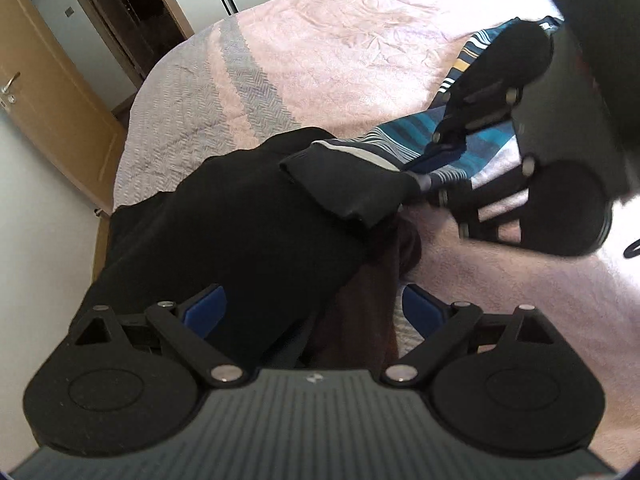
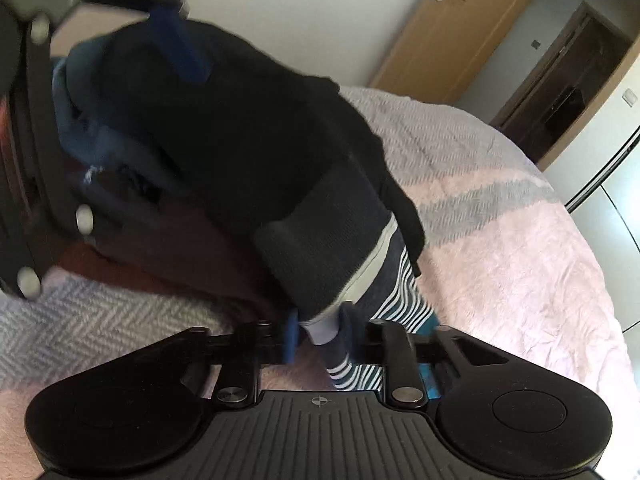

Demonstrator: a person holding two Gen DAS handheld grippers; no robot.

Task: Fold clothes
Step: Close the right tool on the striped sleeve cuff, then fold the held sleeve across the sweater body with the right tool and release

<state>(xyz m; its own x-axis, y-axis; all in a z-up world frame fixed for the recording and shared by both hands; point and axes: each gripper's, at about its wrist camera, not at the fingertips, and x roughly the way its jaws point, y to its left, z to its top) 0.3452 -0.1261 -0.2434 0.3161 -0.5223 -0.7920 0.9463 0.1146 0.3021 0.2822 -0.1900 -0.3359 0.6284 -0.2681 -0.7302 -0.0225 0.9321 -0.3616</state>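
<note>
- Left wrist view: left gripper low over the pink bedspread, jaws wide apart, blue pads on either side of a black garment and a dark brown cloth, clamped on neither as far as visible.
- Right wrist view: right gripper with jaws closed on the pale edge of a striped garment, blue, white and dark lines, pinched between the blue pads.
- Striped garment stretched from the right gripper toward the black garment, partly under a dark ribbed cuff of it.
- Black garment bunched in a heap near the bedspread's edge, not flat, no clean fold lines to see.
- Dark brown cloth under and just beside the black garment, lying flatter; folded or not, impossible to tell.
- More striped fabric spread behind the right gripper, loose and wrinkled.
- Judged progress: no finished neat stack in sight; striped and black garments both in need of spreading and folding, so much of the work seemingly left.
- Right wrist view blurred at the top left, details there uncertain.
</note>
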